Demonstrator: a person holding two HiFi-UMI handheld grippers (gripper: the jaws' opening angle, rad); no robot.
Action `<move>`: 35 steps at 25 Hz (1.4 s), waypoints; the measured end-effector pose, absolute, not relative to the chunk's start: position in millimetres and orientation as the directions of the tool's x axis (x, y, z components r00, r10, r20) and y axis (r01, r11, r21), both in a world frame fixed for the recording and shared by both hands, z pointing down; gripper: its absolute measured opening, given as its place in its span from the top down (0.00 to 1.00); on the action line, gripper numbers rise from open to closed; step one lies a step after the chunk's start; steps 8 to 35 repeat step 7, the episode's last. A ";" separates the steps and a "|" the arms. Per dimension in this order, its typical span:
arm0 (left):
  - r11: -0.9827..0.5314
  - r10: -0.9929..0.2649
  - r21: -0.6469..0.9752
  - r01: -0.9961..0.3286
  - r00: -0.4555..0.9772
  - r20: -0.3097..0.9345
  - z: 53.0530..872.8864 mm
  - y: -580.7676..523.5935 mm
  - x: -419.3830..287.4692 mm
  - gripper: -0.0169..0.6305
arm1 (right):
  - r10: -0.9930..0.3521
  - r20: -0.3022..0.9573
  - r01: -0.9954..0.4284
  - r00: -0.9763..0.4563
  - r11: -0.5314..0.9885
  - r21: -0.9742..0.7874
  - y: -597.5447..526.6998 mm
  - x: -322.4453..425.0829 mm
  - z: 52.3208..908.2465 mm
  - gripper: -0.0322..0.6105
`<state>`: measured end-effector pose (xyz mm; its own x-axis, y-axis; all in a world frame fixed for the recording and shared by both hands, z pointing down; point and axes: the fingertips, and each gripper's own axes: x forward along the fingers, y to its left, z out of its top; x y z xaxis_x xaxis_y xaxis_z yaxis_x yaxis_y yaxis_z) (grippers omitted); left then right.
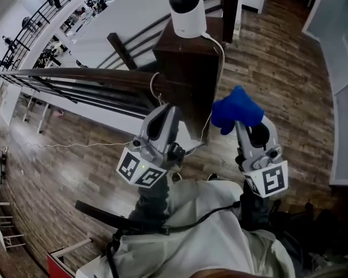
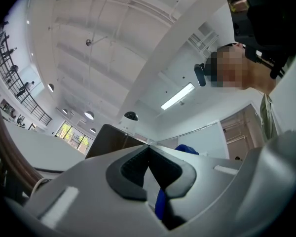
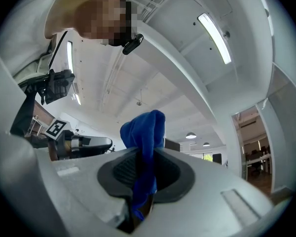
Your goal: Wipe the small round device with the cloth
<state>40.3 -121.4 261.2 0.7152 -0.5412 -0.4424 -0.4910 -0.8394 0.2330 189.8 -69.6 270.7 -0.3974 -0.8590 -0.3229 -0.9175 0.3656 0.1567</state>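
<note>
1. Head view: the device point(image 1: 187, 11), white with a black dome, stands on top of a dark post point(image 1: 188, 62), ahead of both grippers. The right gripper point(image 1: 250, 136) carries the blue cloth point(image 1: 236, 112). The left gripper point(image 1: 161, 123) is low beside the post.
2. Left gripper view: its jaws meet with nothing between them. The device point(image 2: 130, 116) shows small beyond them.
3. Right gripper view: the jaws are clamped on the cloth point(image 3: 145, 132), and a loose bunch sticks out past the pads. The cloth looks soft and light and should mould to the dome. The device looks like light, slick plastic that may tip, so it is best steadied at its white body.
</note>
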 end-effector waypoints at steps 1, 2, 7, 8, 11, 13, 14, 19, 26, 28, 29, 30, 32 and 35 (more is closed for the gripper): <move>-0.838 -0.543 0.232 -0.494 0.713 -0.443 261.1 -120.3 42.6 0.97 | -0.855 -0.324 -0.915 -0.404 0.373 0.156 -69.1 190.9 270.8 0.87; -0.836 -0.546 0.232 -0.497 0.712 -0.442 261.1 -119.2 44.8 0.97 | -0.852 -0.327 -0.912 -0.410 0.380 0.155 -68.6 192.0 270.7 0.87; -0.832 -0.552 0.231 -0.505 0.709 -0.439 261.2 -112.7 56.5 0.97 | -0.830 -0.351 -0.901 -0.434 0.404 0.159 -63.0 198.3 264.3 0.87; -0.832 -0.552 0.231 -0.505 0.709 -0.439 261.2 -112.7 56.5 0.97 | -0.830 -0.351 -0.901 -0.434 0.404 0.159 -63.0 198.3 264.3 0.87; -0.832 -0.552 0.231 -0.505 0.709 -0.439 261.2 -112.7 56.5 0.97 | -0.830 -0.351 -0.901 -0.434 0.404 0.159 -63.0 198.3 264.3 0.87; -0.832 -0.552 0.231 -0.505 0.709 -0.439 261.2 -112.7 56.5 0.97 | -0.830 -0.351 -0.901 -0.434 0.404 0.159 -63.0 198.3 264.3 0.87; -0.832 -0.552 0.231 -0.505 0.709 -0.439 261.2 -112.7 56.5 0.97 | -0.830 -0.351 -0.901 -0.434 0.404 0.159 -63.0 198.3 264.3 0.87; -0.832 -0.552 0.231 -0.505 0.709 -0.439 261.2 -112.7 56.5 0.97 | -0.830 -0.351 -0.901 -0.434 0.404 0.159 -63.0 198.3 264.3 0.87; -0.832 -0.552 0.231 -0.505 0.709 -0.439 261.2 -112.7 56.5 0.97 | -0.830 -0.351 -0.901 -0.434 0.404 0.159 -63.0 198.3 264.3 0.87; -0.832 -0.552 0.231 -0.505 0.709 -0.439 261.2 -112.7 56.5 0.97 | -0.830 -0.351 -0.901 -0.434 0.404 0.159 -63.0 198.3 264.3 0.87; -0.832 -0.552 0.231 -0.505 0.709 -0.439 261.2 -112.7 56.5 0.97 | -0.830 -0.351 -0.901 -0.434 0.404 0.159 -63.0 198.3 264.3 0.87; -0.832 -0.552 0.231 -0.505 0.709 -0.439 261.2 -112.7 56.5 0.97 | -0.830 -0.351 -0.901 -0.434 0.404 0.159 -63.0 198.3 264.3 0.87; -0.832 -0.552 0.231 -0.505 0.709 -0.439 261.2 -112.7 56.5 0.97 | -0.830 -0.351 -0.901 -0.434 0.404 0.159 -63.0 198.3 264.3 0.87; -0.832 -0.552 0.231 -0.505 0.709 -0.439 261.2 -112.7 56.5 0.97 | -0.830 -0.351 -0.901 -0.434 0.404 0.159 -63.0 198.3 264.3 0.87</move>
